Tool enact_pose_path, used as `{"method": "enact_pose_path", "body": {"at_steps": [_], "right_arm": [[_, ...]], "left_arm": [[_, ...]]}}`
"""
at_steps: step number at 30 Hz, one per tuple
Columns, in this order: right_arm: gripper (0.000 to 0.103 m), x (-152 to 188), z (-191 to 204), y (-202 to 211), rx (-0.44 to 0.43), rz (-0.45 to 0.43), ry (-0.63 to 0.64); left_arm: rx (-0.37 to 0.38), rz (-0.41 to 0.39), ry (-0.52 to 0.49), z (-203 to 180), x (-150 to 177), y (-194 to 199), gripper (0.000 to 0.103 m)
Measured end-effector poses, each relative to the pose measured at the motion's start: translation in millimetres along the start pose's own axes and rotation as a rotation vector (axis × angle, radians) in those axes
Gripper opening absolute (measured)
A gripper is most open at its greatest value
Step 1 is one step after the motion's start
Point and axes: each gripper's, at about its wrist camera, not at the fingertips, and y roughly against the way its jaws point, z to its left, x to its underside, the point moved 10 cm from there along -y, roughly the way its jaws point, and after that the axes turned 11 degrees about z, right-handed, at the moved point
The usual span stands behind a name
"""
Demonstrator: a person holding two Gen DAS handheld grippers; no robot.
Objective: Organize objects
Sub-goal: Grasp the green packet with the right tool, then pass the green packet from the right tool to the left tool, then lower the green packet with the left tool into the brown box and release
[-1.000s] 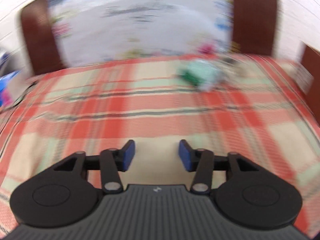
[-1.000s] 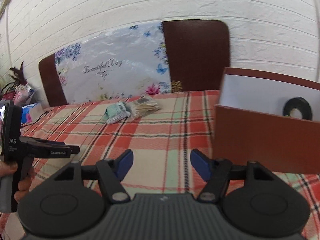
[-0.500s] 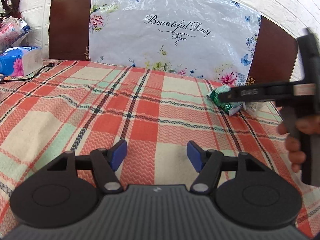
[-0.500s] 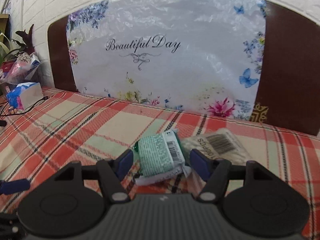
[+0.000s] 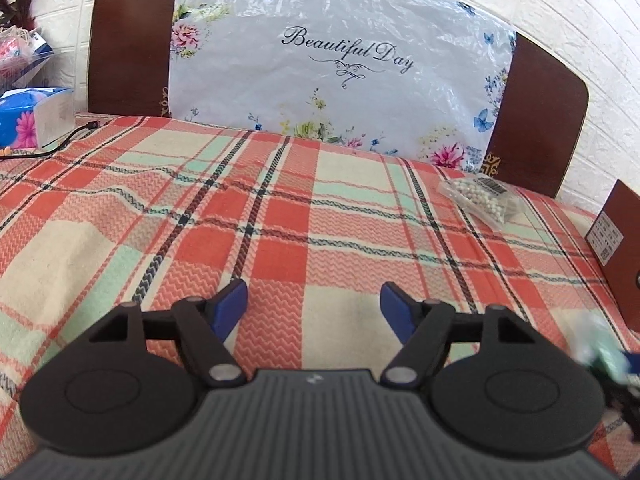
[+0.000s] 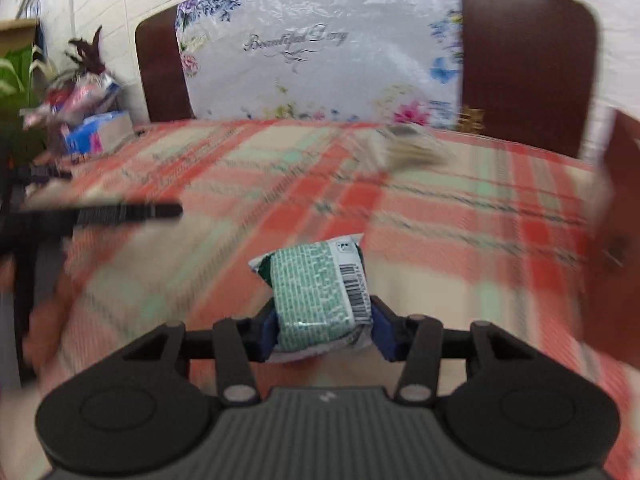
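Right wrist view: our right gripper [image 6: 322, 326] is closing on the green packet [image 6: 316, 292], pads touching it. Our left gripper [image 5: 314, 308] is opening, nothing between, above the cloth [image 5: 280, 216].

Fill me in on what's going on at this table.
A person is tidying a table covered with a plaid cloth, a handheld claw in each hand. The right claw is closing on a green packet, which sits between its pads. The left claw is opening with nothing between its pads. A clear bag of small beads lies at the far edge, near a brown box.
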Motion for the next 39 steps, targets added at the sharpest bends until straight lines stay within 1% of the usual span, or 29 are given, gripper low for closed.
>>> {"method": "enact_pose_path", "body": {"at_steps": [2, 3, 4, 5, 6, 7, 9, 11, 12, 14, 17, 18, 19, 20, 21, 22, 23, 25, 27, 30, 32, 34, 36, 38, 39], "right_arm": [[0.053, 28.1, -14.0, 25.6, 0.058, -0.013, -0.012], [0.066, 37.4, -19.6, 35.9, 0.074, -0.024, -0.026], [0.077, 46.1, -26.1, 48.1, 0.085, -0.043, -0.053], [0.078, 52.5, -32.2, 59.2, 0.082, -0.066, -0.081], [0.076, 57.0, -35.4, 65.1, 0.077, -0.075, -0.102], [0.076, 60.8, -38.8, 69.0, 0.072, -0.077, -0.121], [0.076, 63.2, -42.1, 70.9, 0.070, -0.080, -0.133], [0.075, 63.1, -41.3, 71.4, 0.057, -0.083, -0.133], [0.075, 62.4, -40.6, 72.4, 0.051, -0.091, -0.131], [0.075, 65.5, -38.4, 74.4, 0.045, -0.097, -0.121], [0.075, 70.6, -37.1, 70.1, 0.040, -0.083, -0.121], [0.075, 70.8, -38.4, 67.3, 0.040, -0.075, -0.124], [0.071, 70.5, -39.3, 62.9, 0.035, -0.062, -0.126], [0.063, 70.8, -39.7, 57.0, 0.026, -0.044, -0.125], [0.057, 70.3, -40.4, 51.7, 0.014, -0.029, -0.122], [0.049, 68.3, -39.9, 50.7, 0.006, -0.033, -0.115], [0.046, 65.9, -39.2, 52.3, 0.004, -0.041, -0.113], [0.044, 59.1, -41.1, 61.7, 0.005, -0.084, -0.126], [0.044, 44.8, -51.5, 82.5, 0.020, -0.172, -0.141], [0.044, 14.1, -76.9, 115.5, 0.099, -0.301, -0.132], [0.044, -4.4, -98.2, 130.3, 0.163, -0.361, -0.125], [0.044, -17.1, -121.6, 136.5, 0.205, -0.389, -0.141], [0.044, -24.8, -145.5, 133.3, 0.234, -0.390, -0.163], [0.048, -30.2, -167.3, 120.8, 0.251, -0.370, -0.190], [0.053, -32.5, -176.8, 111.0, 0.265, -0.352, -0.197]], "left_arm": [[-0.027, 0.032, -0.039, -9.7, 0.8, 1.4, 0.074], [-0.002, 0.057, -0.038, -19.3, 1.9, 4.6, 0.074], [0.079, 0.078, -0.014, -34.1, 4.1, 11.5, 0.073], [0.170, 0.101, 0.002, -53.0, 5.9, 19.2, 0.073], [0.249, 0.126, -0.010, -76.3, 8.0, 27.6, 0.073], [0.309, 0.144, -0.049, -100.9, 10.8, 36.2, 0.073], [0.387, 0.177, -0.145, -144.7, 18.5, 49.9, 0.073], [0.446, 0.230, -0.208, -177.5, 29.3, 57.7, 0.073], [0.472, 0.254, -0.226, -189.4, 34.8, 60.3, 0.073], [0.496, 0.294, -0.255, -206.6, 44.8, 61.1, 0.073], [0.485, 0.353, -0.307, -220.2, 61.5, 51.1, 0.072], [0.481, 0.378, -0.330, -222.7, 69.5, 46.2, 0.065], [0.493, 0.410, -0.349, -226.2, 77.4, 41.6, 0.054], [0.520, 0.414, -0.346, -228.2, 81.0, 41.0, 0.050], [0.541, 0.422, -0.337, -230.1, 82.1, 41.9, 0.037], [0.556, 0.436, -0.323, -232.2, 80.2, 44.1, 0.034], [0.555, 0.429, -0.324, -235.2, 75.0, 48.9, 0.033], [0.557, 0.378, -0.365, -250.2, 58.2, 65.1, 0.032], [0.583, 0.311, -0.390, -267.1, 32.9, 81.7, 0.032], [0.622, 0.222, -0.421, -301.9, -7.1, 95.9, 0.032], [0.636, 0.178, -0.447, -327.3, -26.7, 96.3, 0.032], [0.638, 0.155, -0.466, -352.5, -37.0, 89.9, 0.032], [0.632, 0.153, -0.479, -370.9, -42.8, 75.0, 0.033], [0.588, 0.151, -0.477, -382.7, -45.5, 53.0, 0.041], [0.541, 0.152, -0.474, -385.9, -46.0, 40.0, 0.050]]}}
